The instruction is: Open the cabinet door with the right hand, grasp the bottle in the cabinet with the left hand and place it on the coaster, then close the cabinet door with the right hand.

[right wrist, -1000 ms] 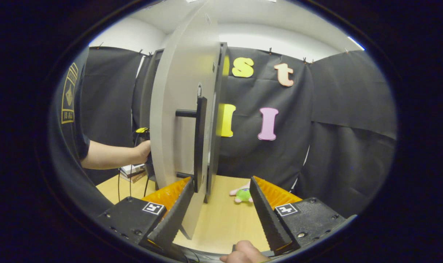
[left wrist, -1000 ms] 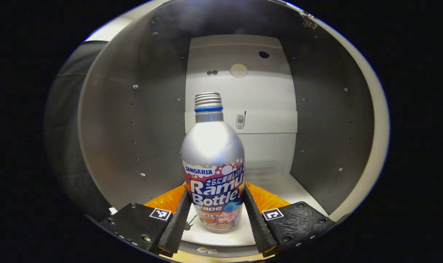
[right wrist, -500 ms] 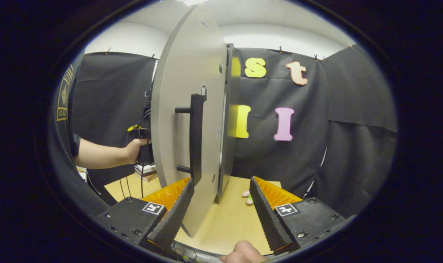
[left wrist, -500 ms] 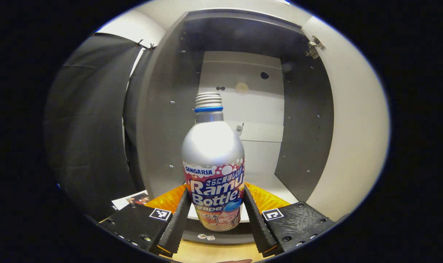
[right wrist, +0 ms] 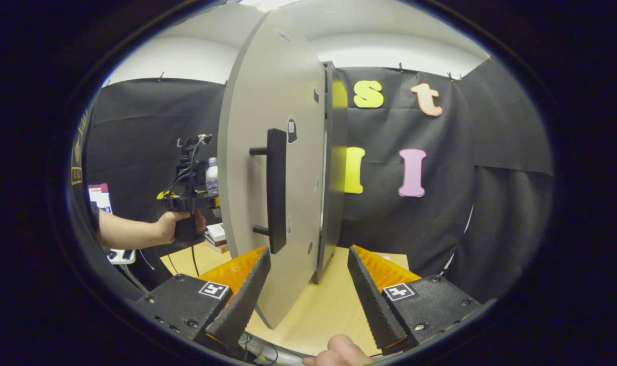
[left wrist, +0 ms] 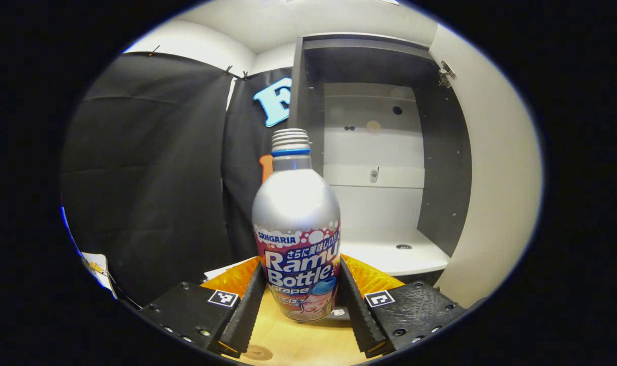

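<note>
Bottle (left wrist: pixel 296 239) base behind left hand-held gripper (left wrist: pixel 298 305) fingers

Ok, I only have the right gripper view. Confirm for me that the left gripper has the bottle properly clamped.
Observer: Yes. In the left gripper view the left gripper has both fingers pressed on the bottle, which stands upright between them.
Operator: Check that it's out of the cabinet.
Observer: It is. Its base shows against the wooden table, and the cabinet's white shelf lies farther off behind it.
Operator: Find me the coaster.
Observer: A round brown disc lies on the table by the bottom edge, partly cut off; probably the coaster.
</note>
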Available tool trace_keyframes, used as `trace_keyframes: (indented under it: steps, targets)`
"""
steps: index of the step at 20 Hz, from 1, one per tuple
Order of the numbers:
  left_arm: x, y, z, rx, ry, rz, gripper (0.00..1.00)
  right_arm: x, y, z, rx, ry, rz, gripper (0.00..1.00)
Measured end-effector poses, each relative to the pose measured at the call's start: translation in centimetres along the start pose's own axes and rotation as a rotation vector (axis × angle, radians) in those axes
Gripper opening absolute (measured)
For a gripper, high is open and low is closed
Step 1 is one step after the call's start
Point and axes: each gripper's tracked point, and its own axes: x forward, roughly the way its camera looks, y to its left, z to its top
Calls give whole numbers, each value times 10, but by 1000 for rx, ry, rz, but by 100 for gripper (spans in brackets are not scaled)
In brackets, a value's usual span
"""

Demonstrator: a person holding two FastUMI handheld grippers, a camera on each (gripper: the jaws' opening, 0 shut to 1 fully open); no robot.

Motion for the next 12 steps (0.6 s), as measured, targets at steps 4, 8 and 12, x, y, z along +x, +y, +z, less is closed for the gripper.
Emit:
trace_keyframes:
  steps: [4, 8, 12]
  targets:
    - [-25, 29, -34, 7, -10, 62, 75, 7, 4, 7, 47, -24, 6, 95]
    - [-41, 55, -73, 56, -58, 128, 75, 14, 0, 12, 105, -74, -48, 96]
    - [-50, 71, -115, 82, -68, 192, 75, 21, 2, -5, 99, -67, -111, 100]
